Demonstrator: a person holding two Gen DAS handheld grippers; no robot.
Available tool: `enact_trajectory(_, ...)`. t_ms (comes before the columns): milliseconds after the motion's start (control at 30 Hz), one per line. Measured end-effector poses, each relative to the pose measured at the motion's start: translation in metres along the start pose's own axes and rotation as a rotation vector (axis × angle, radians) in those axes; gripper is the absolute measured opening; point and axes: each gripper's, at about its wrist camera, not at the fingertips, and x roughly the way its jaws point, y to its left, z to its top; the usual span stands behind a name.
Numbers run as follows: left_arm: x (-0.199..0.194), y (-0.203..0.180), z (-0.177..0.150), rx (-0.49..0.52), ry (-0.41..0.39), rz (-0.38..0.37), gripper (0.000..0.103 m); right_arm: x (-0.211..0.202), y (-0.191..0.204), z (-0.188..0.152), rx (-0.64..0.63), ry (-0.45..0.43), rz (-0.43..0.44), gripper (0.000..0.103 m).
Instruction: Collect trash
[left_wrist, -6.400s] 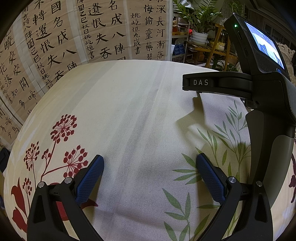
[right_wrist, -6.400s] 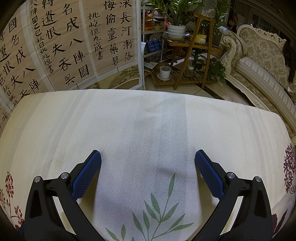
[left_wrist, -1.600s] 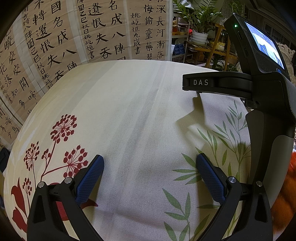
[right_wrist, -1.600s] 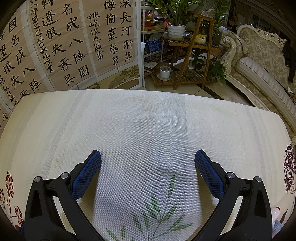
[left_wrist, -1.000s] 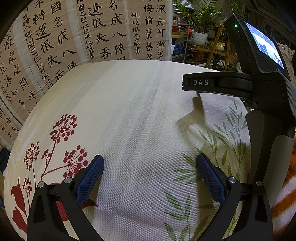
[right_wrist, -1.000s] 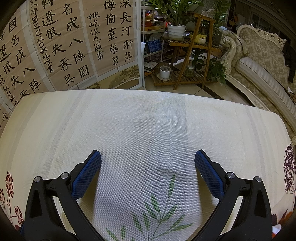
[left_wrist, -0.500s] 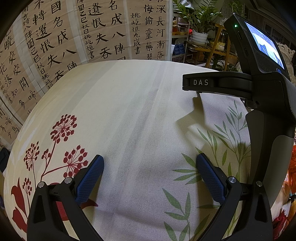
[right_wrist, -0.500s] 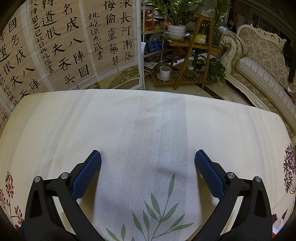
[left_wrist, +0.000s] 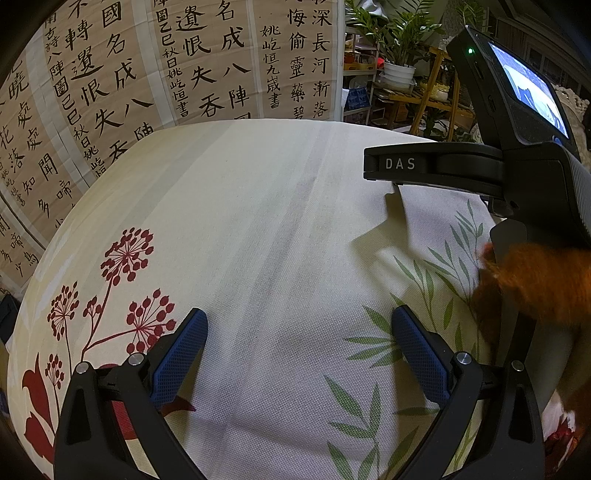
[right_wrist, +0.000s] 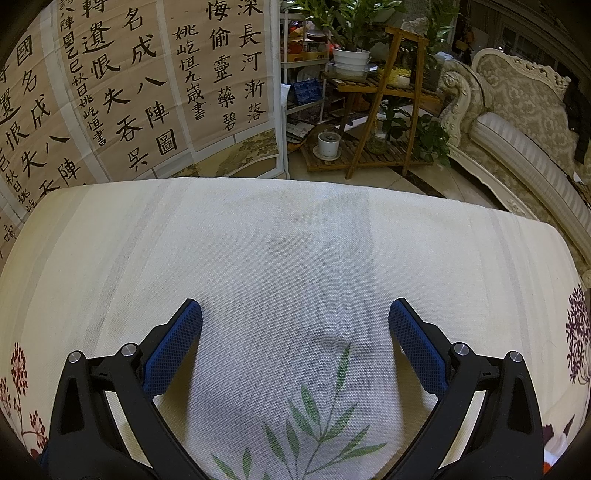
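Note:
My left gripper (left_wrist: 299, 332) is open and empty, low over the cream floral tablecloth (left_wrist: 258, 229). My right gripper (right_wrist: 295, 325) is open and empty too, over the same cloth (right_wrist: 295, 251). The right gripper's black body (left_wrist: 517, 173) with its lit screen shows at the right of the left wrist view. A blurred orange sleeve (left_wrist: 535, 280) reaches to its handle. No trash item shows plainly in either view; a small red and white patch (left_wrist: 561, 428) sits at the lower right edge, too blurred to name.
Calligraphy panels (right_wrist: 129, 92) stand behind the table's far edge. A wooden plant stand (right_wrist: 380, 107) with pots and an ornate sofa (right_wrist: 524, 136) lie beyond on the right. The cloth carries printed red flowers (left_wrist: 125, 288) and green leaves (left_wrist: 436, 266).
An orange sleeve has come in at the right of the left wrist view and now reaches the right gripper's handle. Both grippers stay still and open.

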Motion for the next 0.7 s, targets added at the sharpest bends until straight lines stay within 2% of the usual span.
enact_trajectory(167, 0.001, 0.003, 0.001, -0.012, -0.001, 0.0, 0.098, 0.001, -0.004, 0.012, -0.03, 0.097, 0.018, 0.099)
enact_trajectory(300, -0.001, 0.005, -0.001, -0.006, 0.001, 0.002, 0.097, -0.028, -0.024, 0.009, 0.032, 0.07, 0.024, 0.099)
enact_trajectory(333, -0.003, 0.005, -0.001, -0.007, -0.004, 0.006, 0.097, -0.041, -0.029, 0.008, 0.026, 0.039, 0.016, 0.099)
enact_trajectory(433, -0.024, 0.005, -0.008, -0.014, -0.085, 0.054, 0.097, -0.11, -0.057, -0.006, 0.001, -0.129, 0.005, 0.099)
enact_trajectory(533, -0.05, -0.002, -0.019, -0.009, -0.138, 0.046, 0.097, -0.172, -0.093, -0.032, -0.002, -0.265, 0.01, 0.099)
enact_trajectory(600, -0.072, -0.01, -0.029, -0.002, -0.18, 0.047, 0.097, -0.206, -0.117, -0.058, -0.015, -0.338, -0.013, 0.099)
enact_trajectory(700, -0.102, -0.024, -0.045, 0.005, -0.238, 0.033, 0.097, -0.235, -0.149, -0.097, -0.015, -0.378, -0.038, 0.099)
